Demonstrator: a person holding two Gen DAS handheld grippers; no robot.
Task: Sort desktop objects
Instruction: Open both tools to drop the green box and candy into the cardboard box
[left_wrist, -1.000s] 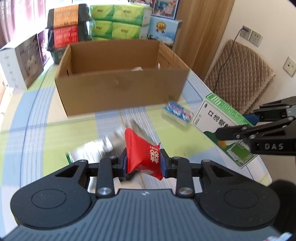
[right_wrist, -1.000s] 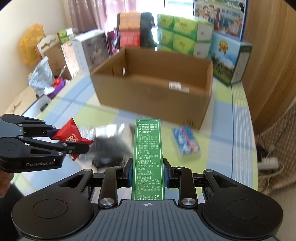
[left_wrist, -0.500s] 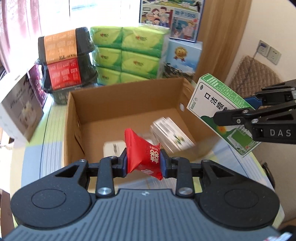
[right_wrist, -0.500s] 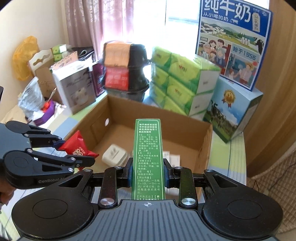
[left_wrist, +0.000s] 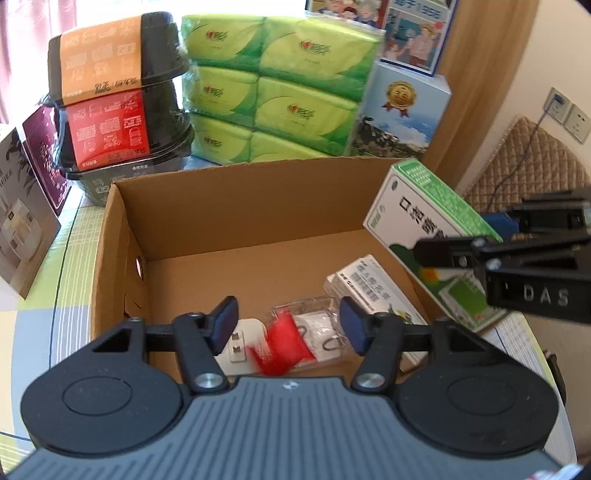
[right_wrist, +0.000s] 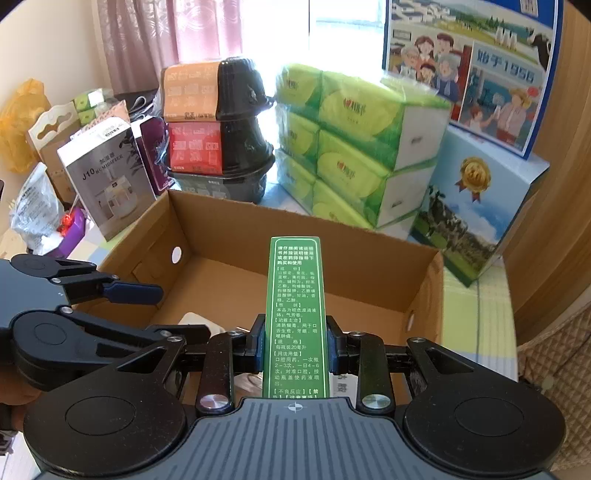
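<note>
At far left we see the stacked black bowls (left_wrist: 110, 107) behind the cardboard box (left_wrist: 114, 236). Our left gripper (left_wrist: 288, 325) hangs over the box with its jaws spread wide and nothing between them; the red packet (left_wrist: 282, 347), blurred, sits below them inside the box, just beside a white plug (left_wrist: 240, 339) and a clear plastic pack (left_wrist: 317, 328). Further right lies a white carton (left_wrist: 369, 291). At the right edge, our right gripper (right_wrist: 295, 350) is clamped on the green medicine box (right_wrist: 297, 314), held above the box's right side.
</note>
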